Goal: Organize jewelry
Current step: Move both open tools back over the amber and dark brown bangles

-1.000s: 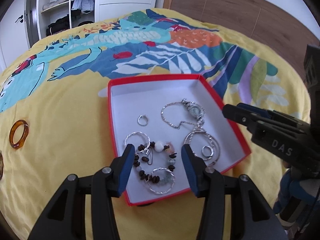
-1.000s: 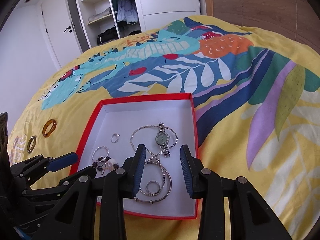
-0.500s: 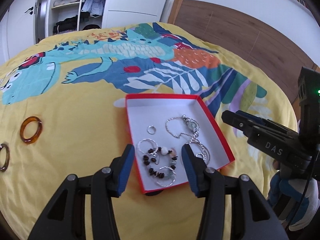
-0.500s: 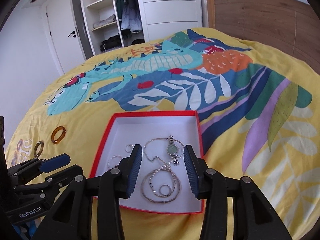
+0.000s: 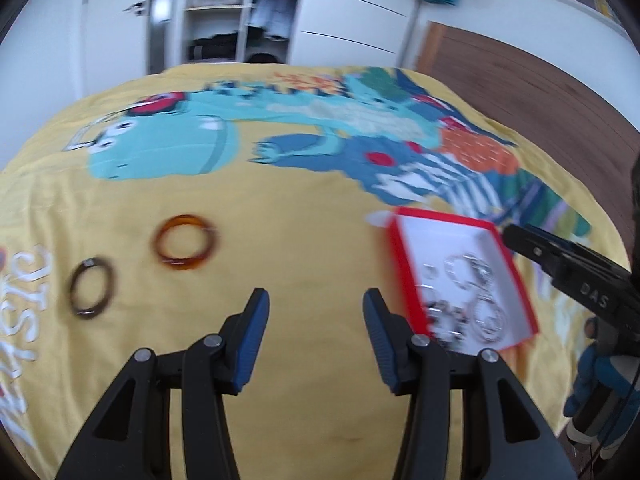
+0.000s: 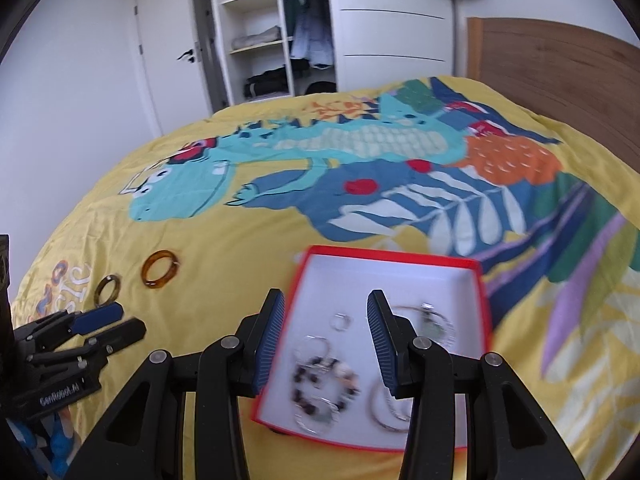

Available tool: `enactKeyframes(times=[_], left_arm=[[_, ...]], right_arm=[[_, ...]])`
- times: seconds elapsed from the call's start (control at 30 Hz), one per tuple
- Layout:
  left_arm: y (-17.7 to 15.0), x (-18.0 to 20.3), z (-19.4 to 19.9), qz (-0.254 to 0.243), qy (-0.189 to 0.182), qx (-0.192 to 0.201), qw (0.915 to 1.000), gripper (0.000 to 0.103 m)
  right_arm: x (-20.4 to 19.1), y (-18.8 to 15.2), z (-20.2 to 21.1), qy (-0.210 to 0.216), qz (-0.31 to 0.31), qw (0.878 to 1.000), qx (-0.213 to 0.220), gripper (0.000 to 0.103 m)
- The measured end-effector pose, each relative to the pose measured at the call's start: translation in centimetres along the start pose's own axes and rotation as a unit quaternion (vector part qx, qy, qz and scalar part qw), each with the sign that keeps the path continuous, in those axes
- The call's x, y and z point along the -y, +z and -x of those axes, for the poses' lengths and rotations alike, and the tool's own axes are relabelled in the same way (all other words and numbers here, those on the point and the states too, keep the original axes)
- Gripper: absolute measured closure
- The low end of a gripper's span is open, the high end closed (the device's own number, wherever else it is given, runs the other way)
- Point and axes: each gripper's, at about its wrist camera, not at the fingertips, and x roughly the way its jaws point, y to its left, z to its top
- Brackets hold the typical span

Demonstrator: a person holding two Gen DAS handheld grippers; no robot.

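A red box (image 5: 440, 216) with a white inside lies on the yellow bedspread. It holds a bead bracelet (image 6: 320, 380), a watch (image 6: 430, 320), silver hoops (image 6: 392, 408) and a small ring (image 6: 342, 322). An amber bangle (image 5: 160, 242) and a dark bangle (image 5: 74, 292) lie on the spread, left of the box. My left gripper (image 5: 316, 300) hangs open and empty over bare cloth between the amber bangle and the box. My right gripper (image 6: 326, 300) is open and empty above the left part of the box (image 6: 392, 254). The amber bangle (image 6: 163, 255) and dark bangle (image 6: 112, 279) lie just beyond the left gripper (image 6: 124, 320).
The printed bedspread (image 6: 280, 240) covers the whole bed. A wooden headboard (image 6: 560, 64) stands at the right. An open wardrobe (image 6: 256, 40) and a door (image 6: 168, 60) are behind the bed. A gloved hand (image 5: 596, 384) holds the right gripper, whose finger (image 5: 560, 260) reaches over the box's right edge.
My left gripper has swung left, from over the box to bare cloth near the bangles. The right gripper rose and shifted left over the box, its jaws slightly wider.
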Motion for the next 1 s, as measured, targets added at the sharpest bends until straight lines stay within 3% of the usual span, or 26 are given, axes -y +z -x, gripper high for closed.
enactKeyframes(times=[0.23,0.53,0.7,1.0], left_arm=[[-0.1,-7.9,0.6,0.055,0.073,0.011,0.9957,0.056],[-0.5,-18.3,0.2,0.134,0.173,0.032,0.9752,0.056],[-0.7,-21.8,-1.1,0.166,0.184,0.039,0.968,0.056],[-1.4,-23.7,-3.7,0.17,0.182,0.03,0.968,0.056]], right_arm=[[-5.1,0.8,-3.1,0.025,0.035,0.999,-0.011,0.06],[-11.1,1.1,-8.1,0.066,0.07,0.995,-0.032,0.06],[-13.8,1.3,-10.8,0.085,0.083,0.992,-0.038,0.06],[-16.9,1.6,-14.5,0.105,0.098,0.989,-0.042,0.06]])
